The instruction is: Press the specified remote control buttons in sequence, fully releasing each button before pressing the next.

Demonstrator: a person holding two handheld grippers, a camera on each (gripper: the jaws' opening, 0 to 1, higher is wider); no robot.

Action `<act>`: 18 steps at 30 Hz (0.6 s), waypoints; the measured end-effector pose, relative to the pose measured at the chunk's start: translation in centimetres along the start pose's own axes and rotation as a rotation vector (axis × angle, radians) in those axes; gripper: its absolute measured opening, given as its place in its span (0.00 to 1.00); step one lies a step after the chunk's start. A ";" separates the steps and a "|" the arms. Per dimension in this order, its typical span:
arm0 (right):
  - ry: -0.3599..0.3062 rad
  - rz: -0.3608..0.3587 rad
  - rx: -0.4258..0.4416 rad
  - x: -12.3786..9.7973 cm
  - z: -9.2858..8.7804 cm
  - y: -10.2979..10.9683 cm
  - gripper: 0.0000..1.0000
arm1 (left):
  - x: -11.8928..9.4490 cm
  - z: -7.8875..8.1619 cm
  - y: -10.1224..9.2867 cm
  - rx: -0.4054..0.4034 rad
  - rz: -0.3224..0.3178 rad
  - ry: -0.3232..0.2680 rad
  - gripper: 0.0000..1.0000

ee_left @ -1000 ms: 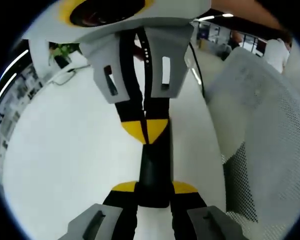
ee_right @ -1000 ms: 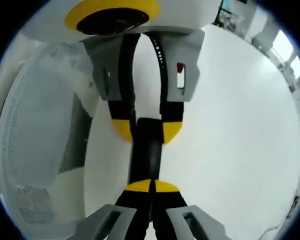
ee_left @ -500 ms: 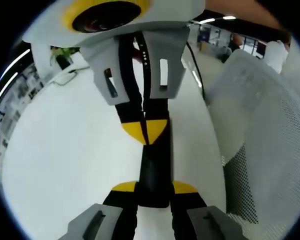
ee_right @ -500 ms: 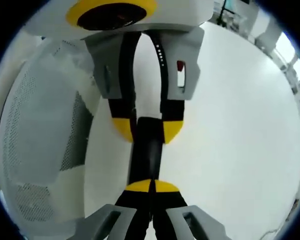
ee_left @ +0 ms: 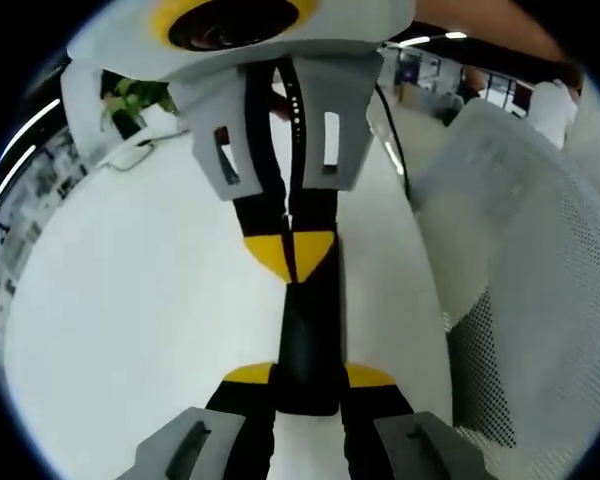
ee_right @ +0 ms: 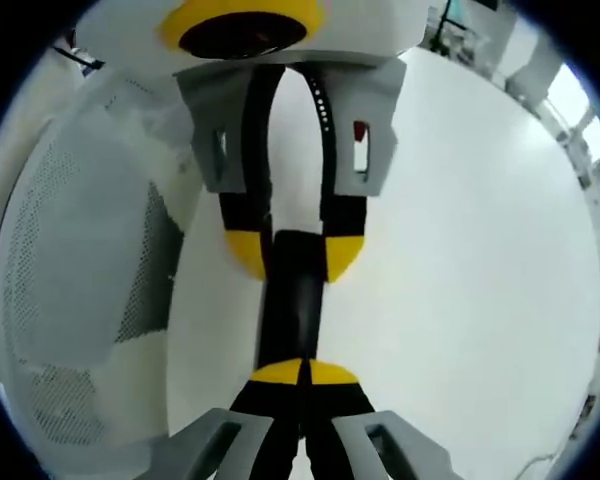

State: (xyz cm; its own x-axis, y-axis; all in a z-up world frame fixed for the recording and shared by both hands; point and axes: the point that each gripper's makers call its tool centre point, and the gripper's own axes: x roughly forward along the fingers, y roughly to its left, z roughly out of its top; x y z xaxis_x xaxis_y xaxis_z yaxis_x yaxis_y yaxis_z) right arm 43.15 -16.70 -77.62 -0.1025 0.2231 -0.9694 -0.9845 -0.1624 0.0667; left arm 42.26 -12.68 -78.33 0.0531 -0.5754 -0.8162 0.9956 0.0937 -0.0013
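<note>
In the left gripper view, a slim black remote (ee_left: pixel 308 335) sits between the yellow tips of my left gripper (ee_left: pixel 308 376), which is shut on its near end. My right gripper (ee_left: pixel 293 250) comes down from the top with its tips together, resting on the remote's far end. In the right gripper view, my right gripper (ee_right: pixel 300 372) is shut with its yellow tips meeting at one end of the remote (ee_right: pixel 290 310). There the left gripper (ee_right: pixel 295 255) clamps the remote's other end from both sides. The buttons are hidden.
A white table (ee_left: pixel 130 300) lies under both grippers. A white mesh chair (ee_left: pixel 525 270) stands close to the table edge, also visible in the right gripper view as the mesh chair (ee_right: pixel 80 260). A plant (ee_left: pixel 130 100) and a white cable (ee_left: pixel 130 155) lie at the far edge.
The right gripper's body has shifted slightly sideways above the remote. The remote stays clamped in the left gripper, and the right tips stay on it.
</note>
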 end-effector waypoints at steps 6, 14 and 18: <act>-0.012 -0.017 0.000 -0.8 0.2 -0.1 0.00 | 0.0 0.0 -0.1 0.004 -0.001 0.002 0.23; -0.010 -0.026 -0.016 -1.3 0.6 0.2 0.00 | 0.0 0.0 -0.1 0.005 -0.003 0.001 0.23; -0.002 -0.025 -0.023 -1.4 0.6 0.5 0.00 | 0.0 -0.1 -0.2 0.004 -0.002 0.001 0.23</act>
State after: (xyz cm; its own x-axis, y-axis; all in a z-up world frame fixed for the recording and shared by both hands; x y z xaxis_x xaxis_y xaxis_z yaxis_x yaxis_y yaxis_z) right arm 42.69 -16.52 -76.10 -0.0784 0.2293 -0.9702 -0.9832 -0.1789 0.0372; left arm 42.10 -12.65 -78.39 0.0507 -0.5747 -0.8168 0.9961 0.0888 -0.0006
